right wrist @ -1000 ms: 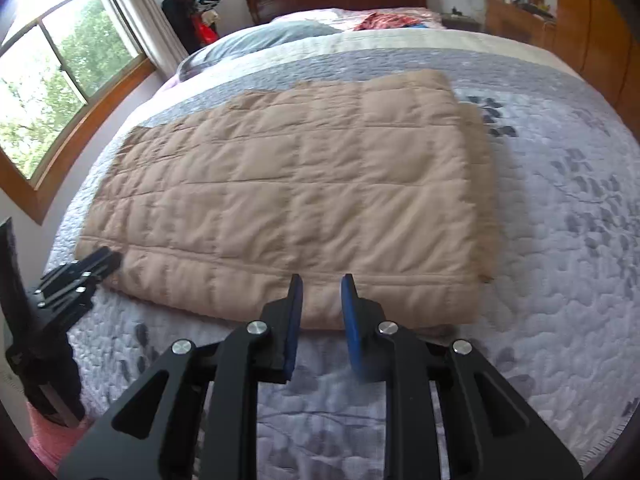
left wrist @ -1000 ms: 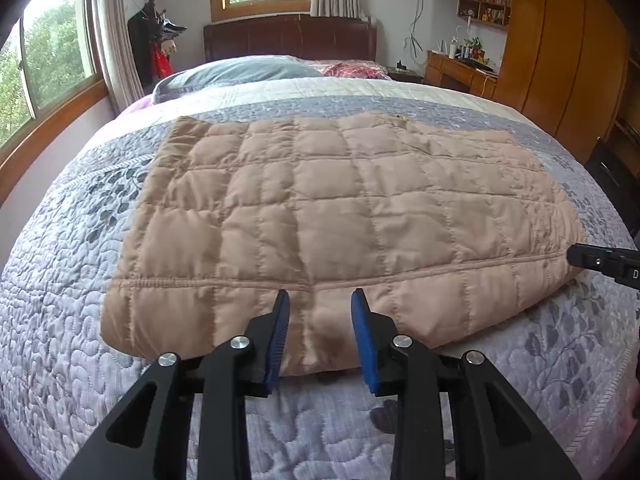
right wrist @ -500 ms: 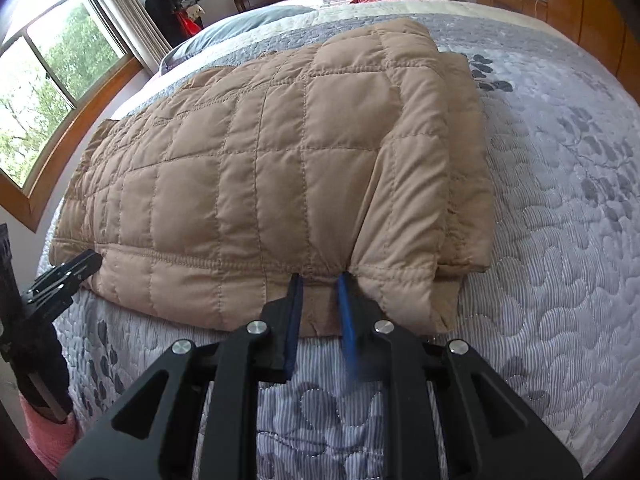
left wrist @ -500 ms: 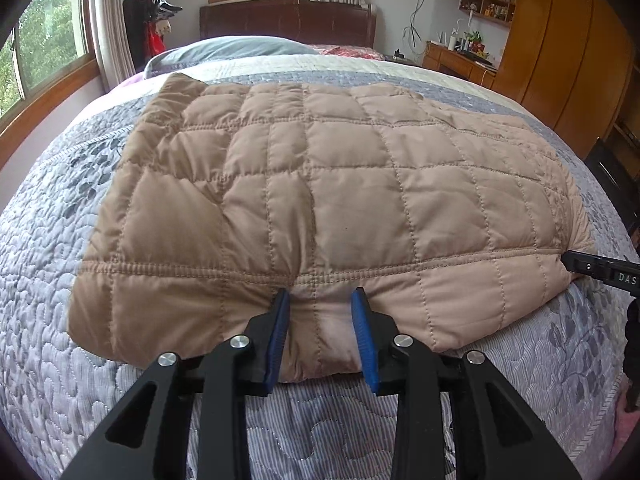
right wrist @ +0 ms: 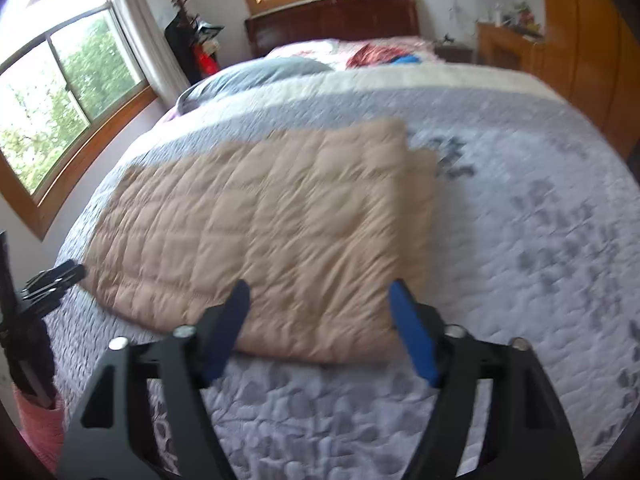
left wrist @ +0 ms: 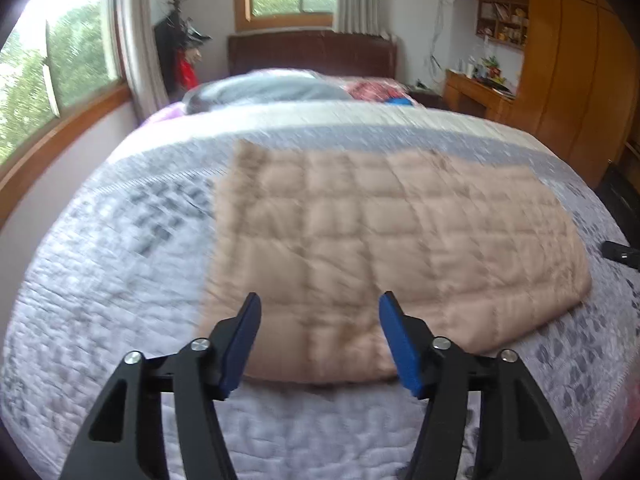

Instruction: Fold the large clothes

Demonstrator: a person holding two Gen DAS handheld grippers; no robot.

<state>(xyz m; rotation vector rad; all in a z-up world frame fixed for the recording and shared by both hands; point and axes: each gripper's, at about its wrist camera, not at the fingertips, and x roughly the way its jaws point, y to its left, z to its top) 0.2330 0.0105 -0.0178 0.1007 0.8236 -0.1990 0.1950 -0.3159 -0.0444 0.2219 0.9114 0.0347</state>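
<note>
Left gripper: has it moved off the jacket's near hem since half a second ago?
Yes. The left gripper has opened and drawn back from the tan jacket; more of the bedspread and the headboard shows.

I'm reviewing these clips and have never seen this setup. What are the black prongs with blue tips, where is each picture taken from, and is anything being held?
No robot here: a person holds a two-finger gripper in each hand, and a fisheye camera on each looks forward along its fingers. The black prongs with blue pads are those fingers.

One picture comes from the left gripper, the other from the right gripper. Each also catches the other gripper at its edge.

On the bed lies a tan quilted jacket, folded into a rough rectangle. A grey pillow lies near the headboard.

Both sets of jaws stand wide apart with nothing between them, so nothing is held. Both pictures are blurred.
</note>
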